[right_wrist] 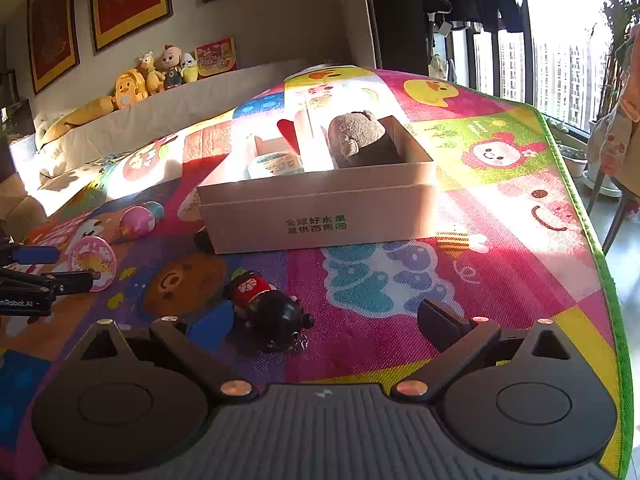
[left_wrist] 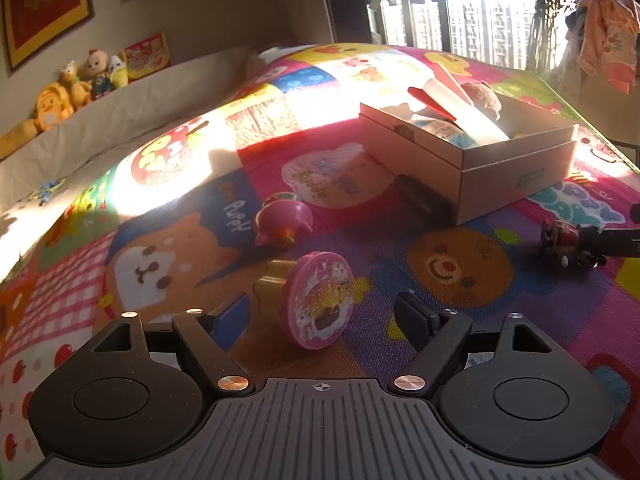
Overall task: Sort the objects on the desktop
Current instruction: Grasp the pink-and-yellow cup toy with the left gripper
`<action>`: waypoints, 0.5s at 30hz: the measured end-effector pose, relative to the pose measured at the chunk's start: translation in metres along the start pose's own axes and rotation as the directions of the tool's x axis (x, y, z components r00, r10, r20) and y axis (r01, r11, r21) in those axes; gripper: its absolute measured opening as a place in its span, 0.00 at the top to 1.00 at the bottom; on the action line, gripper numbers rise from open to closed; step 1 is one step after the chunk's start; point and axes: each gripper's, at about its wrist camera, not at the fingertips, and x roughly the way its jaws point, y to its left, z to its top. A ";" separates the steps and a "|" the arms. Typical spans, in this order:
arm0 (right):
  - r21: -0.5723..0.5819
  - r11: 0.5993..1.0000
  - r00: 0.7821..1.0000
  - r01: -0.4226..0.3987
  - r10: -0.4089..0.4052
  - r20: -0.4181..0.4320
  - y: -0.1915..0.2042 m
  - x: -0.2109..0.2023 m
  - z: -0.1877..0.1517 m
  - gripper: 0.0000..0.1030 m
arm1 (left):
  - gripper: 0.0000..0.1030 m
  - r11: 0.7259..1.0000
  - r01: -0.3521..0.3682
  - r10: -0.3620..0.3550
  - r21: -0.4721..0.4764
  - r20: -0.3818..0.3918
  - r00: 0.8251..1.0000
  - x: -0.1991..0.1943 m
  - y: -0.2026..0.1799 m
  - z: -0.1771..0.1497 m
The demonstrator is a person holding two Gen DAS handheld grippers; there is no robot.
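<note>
left gripper point(left_wrist: 316, 320) jaws gape around the round pink stamp with gold handle point(left_wrist: 308, 304), gripping nothing; right gripper point(right_wrist: 320, 324) jaws gape empty by the black-headed red doll point(right_wrist: 268, 304); either could roll off short of the white cardboard box point(right_wrist: 320, 216).

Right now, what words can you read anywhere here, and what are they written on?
"全球好水果 直供百果" in green on the box front.
"Puppy" on the mat, next to the dog picture.
"Buddy" on the mat, by the box, in the left view; the blue words above it are too blurred.
"nRobot.AI", cut off by the picture's edge, on the left gripper.
Red book on the ledge: too small to read.
</note>
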 end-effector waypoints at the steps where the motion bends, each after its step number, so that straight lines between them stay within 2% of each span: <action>1: 0.001 1.000 1.000 0.001 -0.001 -0.003 0.000 0.001 0.000 0.03 | 0.18 1.000 0.000 0.000 0.009 -0.006 1.000 0.006 -0.002 0.001; 4: 0.005 1.000 1.000 0.002 -0.002 -0.010 -0.001 0.002 0.000 0.03 | 0.20 1.000 -0.016 0.016 0.024 -0.013 1.000 0.019 -0.003 0.003; 7: 0.008 1.000 1.000 0.001 -0.001 -0.015 -0.002 0.003 0.000 0.03 | 0.41 1.000 -0.011 0.011 0.002 -0.029 1.000 0.023 0.004 0.007; 12: 0.019 1.000 1.000 -0.007 0.007 -0.025 -0.004 0.005 0.001 0.02 | 0.41 1.000 0.005 -0.005 0.010 -0.032 0.999 0.014 0.008 0.006; 15: 0.025 1.000 1.000 -0.008 0.009 -0.029 -0.005 0.005 0.001 0.02 | 0.41 0.996 0.087 -0.088 -0.014 -0.048 0.995 0.000 0.008 0.007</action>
